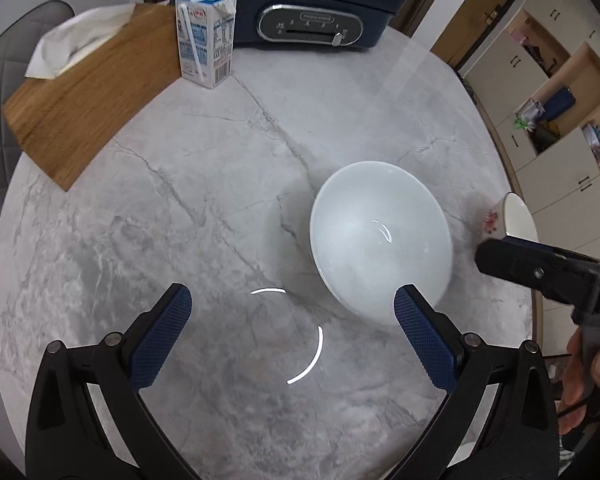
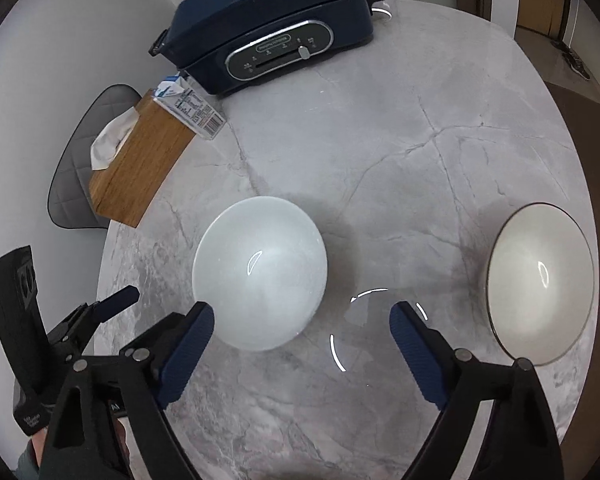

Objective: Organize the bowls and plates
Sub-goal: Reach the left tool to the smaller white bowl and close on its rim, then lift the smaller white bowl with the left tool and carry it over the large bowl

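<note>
A pale white bowl sits upright near the middle of the marble desk; a cream bowl with a dark rim stands well apart to its right; the left tool hovers with its blue pads spread, nothing between them, the white bowl just beside its right pad; the right tool is likewise spread over bare desk between the bowls; behind stand a milk carton, a wooden tissue box and a navy cooker.

Both grippers, left gripper and right gripper, have black angular arms with silver pivot screws and blue cross-hatched fingertip pads; lower-left, a grey-green sleeve.
</note>
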Tool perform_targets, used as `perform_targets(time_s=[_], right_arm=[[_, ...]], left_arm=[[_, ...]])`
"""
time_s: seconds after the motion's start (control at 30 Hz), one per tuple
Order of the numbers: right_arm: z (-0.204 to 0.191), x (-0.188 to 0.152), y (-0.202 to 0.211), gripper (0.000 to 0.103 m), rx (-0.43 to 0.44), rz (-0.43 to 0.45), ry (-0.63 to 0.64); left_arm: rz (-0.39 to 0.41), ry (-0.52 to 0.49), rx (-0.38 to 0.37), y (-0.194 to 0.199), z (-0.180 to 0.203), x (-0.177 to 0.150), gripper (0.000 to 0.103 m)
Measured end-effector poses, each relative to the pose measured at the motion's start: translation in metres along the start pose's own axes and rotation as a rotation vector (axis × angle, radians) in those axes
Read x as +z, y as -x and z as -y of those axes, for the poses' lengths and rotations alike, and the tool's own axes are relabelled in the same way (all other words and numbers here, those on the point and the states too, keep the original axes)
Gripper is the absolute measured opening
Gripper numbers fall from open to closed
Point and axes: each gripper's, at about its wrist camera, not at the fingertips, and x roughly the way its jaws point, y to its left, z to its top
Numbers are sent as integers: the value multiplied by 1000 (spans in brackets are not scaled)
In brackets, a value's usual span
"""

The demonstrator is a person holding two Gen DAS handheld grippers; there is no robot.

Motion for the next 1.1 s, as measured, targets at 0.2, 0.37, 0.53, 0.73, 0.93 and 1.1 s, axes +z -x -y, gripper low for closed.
perform_targets(time_s=[0.2, 0.37, 0.53, 0.73, 0.93, 1.1], right_arm=[[9, 12, -42, 64, -1, -68, -34], [19, 13, -59, 55, 33, -94, -73], [23, 13, -68, 47, 58, -108, -93], [20, 13, -75, 10, 86, -120, -81], [18, 11, -74, 11, 92, -117, -75], [18, 8, -66, 10, 101, -106, -83]], left_arm=[[-4, -29, 19, -29, -4, 12, 91], [-39, -29, -29, -47, -5, 19, 62], [-58, -23, -47, -62, -4, 23, 61], [-74, -35, -95, -77, 1, 31, 19], [-77, -34, -111, -80, 10, 31, 8], [-67, -40, -104, -66, 15, 24, 8]])
